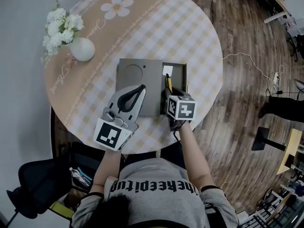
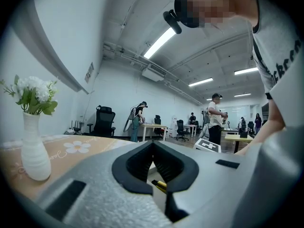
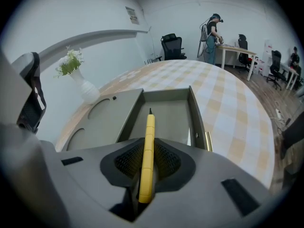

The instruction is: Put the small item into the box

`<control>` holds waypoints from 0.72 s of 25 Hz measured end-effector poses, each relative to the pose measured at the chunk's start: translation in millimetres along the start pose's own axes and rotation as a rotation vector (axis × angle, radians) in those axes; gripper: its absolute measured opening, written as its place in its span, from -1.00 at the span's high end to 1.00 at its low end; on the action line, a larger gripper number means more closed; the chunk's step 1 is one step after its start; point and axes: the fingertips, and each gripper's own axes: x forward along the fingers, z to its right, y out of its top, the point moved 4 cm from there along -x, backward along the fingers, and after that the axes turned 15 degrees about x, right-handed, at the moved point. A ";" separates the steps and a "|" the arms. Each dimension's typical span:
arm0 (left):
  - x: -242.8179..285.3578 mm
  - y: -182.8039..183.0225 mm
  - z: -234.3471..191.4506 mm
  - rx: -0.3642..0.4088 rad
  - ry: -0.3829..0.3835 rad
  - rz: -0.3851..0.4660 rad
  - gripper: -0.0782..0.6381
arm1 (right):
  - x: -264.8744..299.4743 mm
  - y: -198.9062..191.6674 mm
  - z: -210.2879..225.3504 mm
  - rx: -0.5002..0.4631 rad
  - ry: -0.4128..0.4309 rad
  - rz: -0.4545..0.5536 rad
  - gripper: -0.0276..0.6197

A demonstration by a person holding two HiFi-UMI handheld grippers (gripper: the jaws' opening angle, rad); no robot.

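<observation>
A flat grey box [image 1: 182, 68] lies open at the table's middle, with its lid [image 1: 135, 72] folded out to the left. My right gripper [image 1: 171, 93] is shut on a slim yellow pen [image 1: 168, 83]. The pen [image 3: 149, 141] points forward over the near end of the box's tray [image 3: 171, 113]. A small white piece [image 1: 167, 70] lies at the tray's far end. My left gripper [image 1: 141, 88] rests over the lid with its fingertips together and nothing between them. From the left gripper [image 2: 153, 148] view, the pen's tip [image 2: 160, 184] shows through the jaws.
A white vase of white flowers [image 1: 81, 49] stands at the table's left, beyond the lid. The round table [image 1: 199, 46] has a checked cloth with a daisy print [image 1: 117, 6]. Desks, chairs and people fill the room behind.
</observation>
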 end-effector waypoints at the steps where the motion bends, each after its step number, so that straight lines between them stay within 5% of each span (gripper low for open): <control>1: 0.1 -0.7 -0.9 0.008 0.001 0.004 0.74 | 1.1 -0.9 0.5 0.001 -0.004 -0.003 0.72; 18: 4.4 -1.4 -1.1 -0.009 -0.003 -0.006 0.74 | -0.5 2.5 -3.2 -0.023 -0.020 0.029 0.61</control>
